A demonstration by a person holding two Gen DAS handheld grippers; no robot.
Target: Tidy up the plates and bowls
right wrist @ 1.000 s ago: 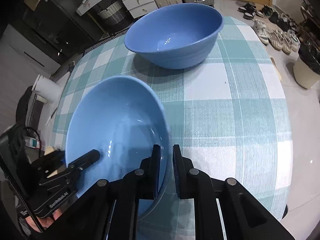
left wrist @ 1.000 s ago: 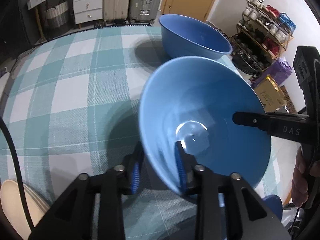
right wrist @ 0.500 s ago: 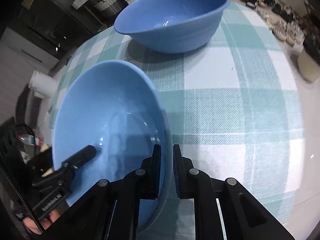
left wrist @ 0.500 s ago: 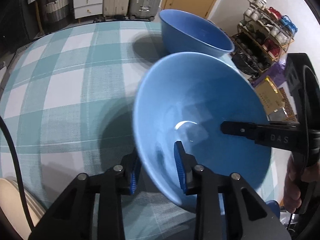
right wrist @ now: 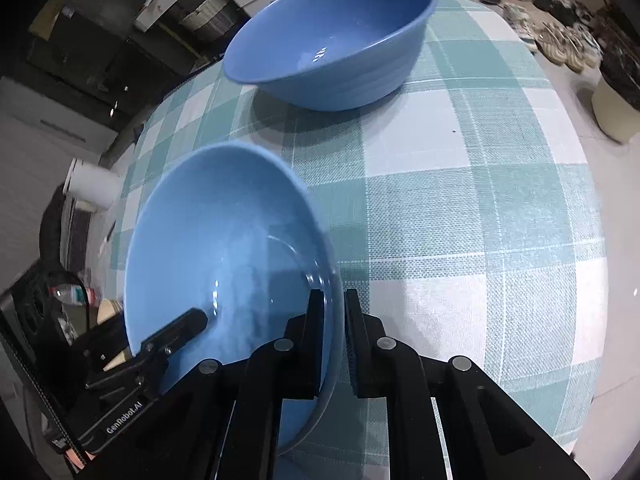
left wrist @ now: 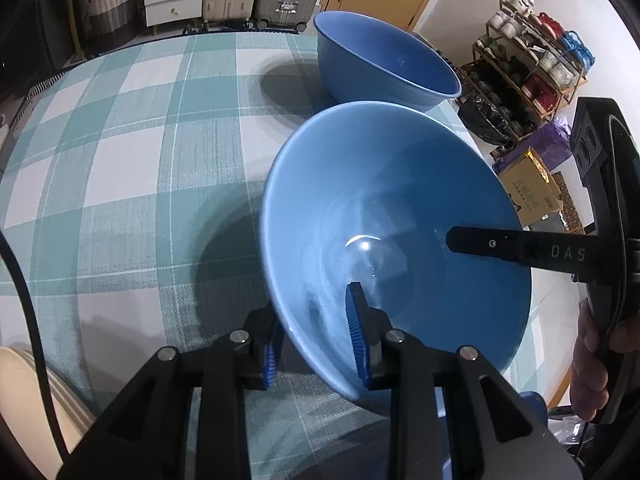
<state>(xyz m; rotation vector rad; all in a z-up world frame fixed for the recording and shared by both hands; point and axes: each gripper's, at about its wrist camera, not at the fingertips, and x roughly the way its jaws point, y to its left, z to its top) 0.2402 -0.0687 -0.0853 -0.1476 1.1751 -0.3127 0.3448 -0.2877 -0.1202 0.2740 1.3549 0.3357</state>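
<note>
Bowls in two shades of one blue share the checked tablecloth (left wrist: 132,168): the near bowl (left wrist: 400,216) is tilted and held off the cloth by both grippers, while the far bowl (left wrist: 384,64) sits upright on the table toward its far edge, apart from the near one. The left gripper (left wrist: 316,336) straddles the near bowl's rim, one blue pad inside the bowl and one against the outer wall; its jaws are closing, and the pads look to be on the wall though the inner one blurs into the glaze. The right gripper (right wrist: 334,344) is clamped tight on the opposite rim of the same bowl (right wrist: 224,248), its fingers nearly together with only the thin wall between them. From the right wrist view the far bowl (right wrist: 336,40) stands beyond the held one, with bare cloth (right wrist: 472,208) between them. A person's hand (left wrist: 596,364) grips the right tool's handle at the edge of the left wrist view. Cream plates (left wrist: 24,392) peek in at the lower left corner there
</note>
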